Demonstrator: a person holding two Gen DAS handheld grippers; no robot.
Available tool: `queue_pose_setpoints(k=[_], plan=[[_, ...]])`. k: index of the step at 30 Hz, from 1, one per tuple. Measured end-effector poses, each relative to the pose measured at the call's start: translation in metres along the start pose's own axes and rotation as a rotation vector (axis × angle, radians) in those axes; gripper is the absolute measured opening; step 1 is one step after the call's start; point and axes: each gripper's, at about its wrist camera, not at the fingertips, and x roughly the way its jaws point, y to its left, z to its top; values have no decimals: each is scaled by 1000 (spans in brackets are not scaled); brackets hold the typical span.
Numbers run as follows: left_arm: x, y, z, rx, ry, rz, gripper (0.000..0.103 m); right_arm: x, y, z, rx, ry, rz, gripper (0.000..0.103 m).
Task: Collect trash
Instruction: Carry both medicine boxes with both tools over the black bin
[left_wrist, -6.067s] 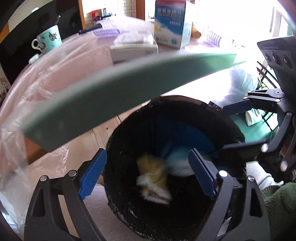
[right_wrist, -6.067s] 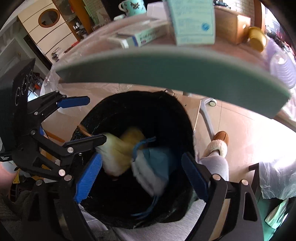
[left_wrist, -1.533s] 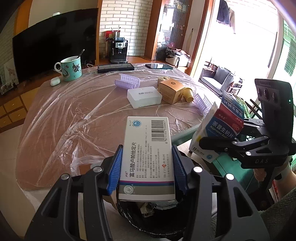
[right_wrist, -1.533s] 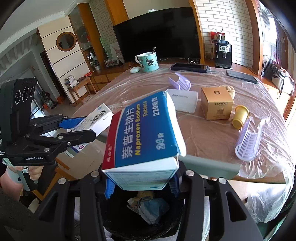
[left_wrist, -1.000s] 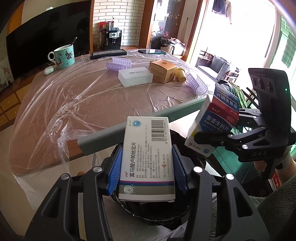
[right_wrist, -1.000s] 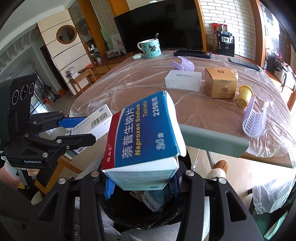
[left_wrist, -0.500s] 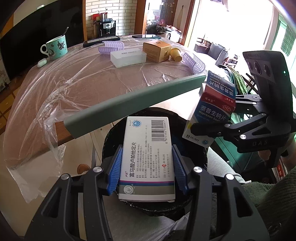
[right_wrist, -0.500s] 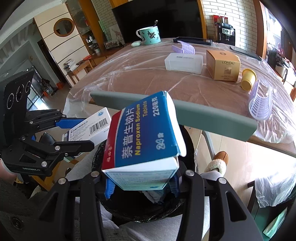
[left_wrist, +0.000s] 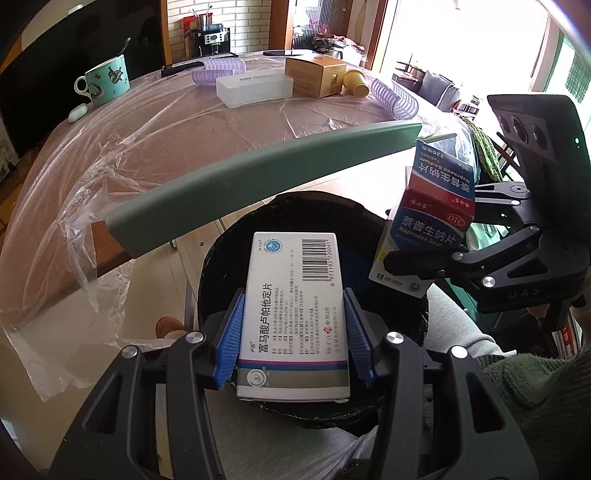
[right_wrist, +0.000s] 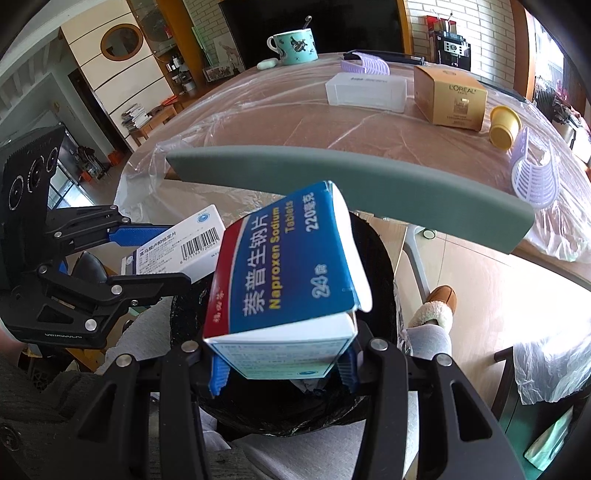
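Observation:
My left gripper (left_wrist: 293, 338) is shut on a white medicine box (left_wrist: 295, 310) with a barcode, held over the black trash bin (left_wrist: 221, 266). The white box also shows in the right wrist view (right_wrist: 181, 245). My right gripper (right_wrist: 282, 363) is shut on a blue and red Naproxen Sodium box (right_wrist: 284, 273), tilted, over the same bin (right_wrist: 380, 258). The blue box also shows in the left wrist view (left_wrist: 436, 210), at the bin's right rim. The bin's contents are mostly hidden by the boxes.
A grey-green table edge strip (left_wrist: 258, 181) runs just beyond the bin. On the plastic-covered table sit a teal mug (left_wrist: 105, 79), a clear white case (left_wrist: 255, 88), a gold L'Oreal box (right_wrist: 450, 98), a yellow cup (right_wrist: 504, 125) and purple ribbed holders (right_wrist: 535, 173). A slippered foot (right_wrist: 436, 310) is right of the bin.
Both grippers have come down and back from the table with their boxes, which now hang lower over the bin opening. The table edge has risen in both views.

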Motion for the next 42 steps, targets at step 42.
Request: queue_pose_setpoints(k=[42], plan=[[73, 13, -6, -2, 138, 74, 52, 54, -8, -3, 0, 133, -71, 46]])
